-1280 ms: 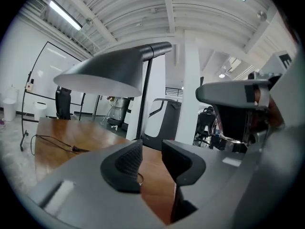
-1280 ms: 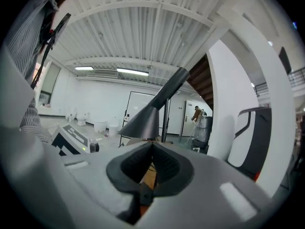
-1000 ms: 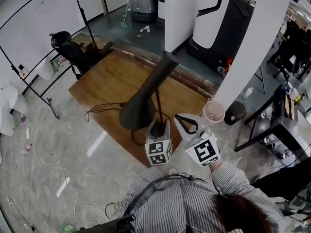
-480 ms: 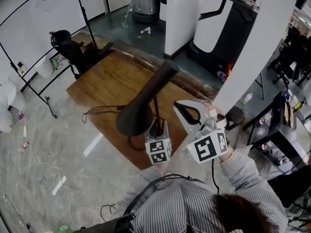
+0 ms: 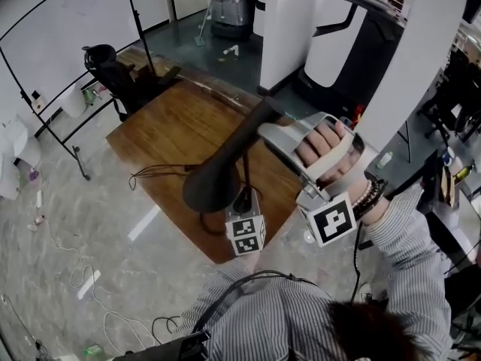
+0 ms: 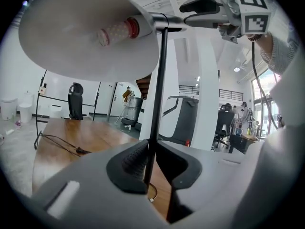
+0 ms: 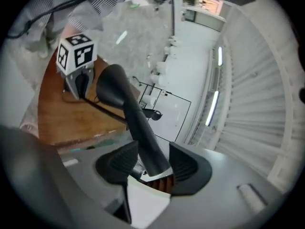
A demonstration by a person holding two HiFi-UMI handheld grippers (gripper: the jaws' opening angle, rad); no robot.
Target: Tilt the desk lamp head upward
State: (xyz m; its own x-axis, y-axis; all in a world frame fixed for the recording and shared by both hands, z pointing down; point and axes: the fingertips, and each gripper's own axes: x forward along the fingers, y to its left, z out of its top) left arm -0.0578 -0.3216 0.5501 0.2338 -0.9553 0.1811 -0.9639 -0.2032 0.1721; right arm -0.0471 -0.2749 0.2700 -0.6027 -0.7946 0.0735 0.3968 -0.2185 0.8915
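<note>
Black desk lamp, standing on a brown wooden table (image 5: 161,130) in a cluttered room. Its cone-shaped lamp head (image 5: 225,164) slopes from a wide mouth, low on the left, up to a narrow tail at the upper right. A thin upright stem (image 6: 159,80) carries it.

The left gripper (image 5: 244,200) sits low, just in front of the person. Its jaws have just been closing and now stand narrow, pinching the stem between ribbed pads. This grip is probably there to keep the lamp from sliding or tipping.

The right gripper (image 7: 152,163) is raised and rolled onto its side, level with the tail of the head. Its jaws have just been opening and now straddle the tail, pads close beside it but not clamped. Taking hold there would give leverage to swing the mouth upward. The head has not yet been tilted up.
</note>
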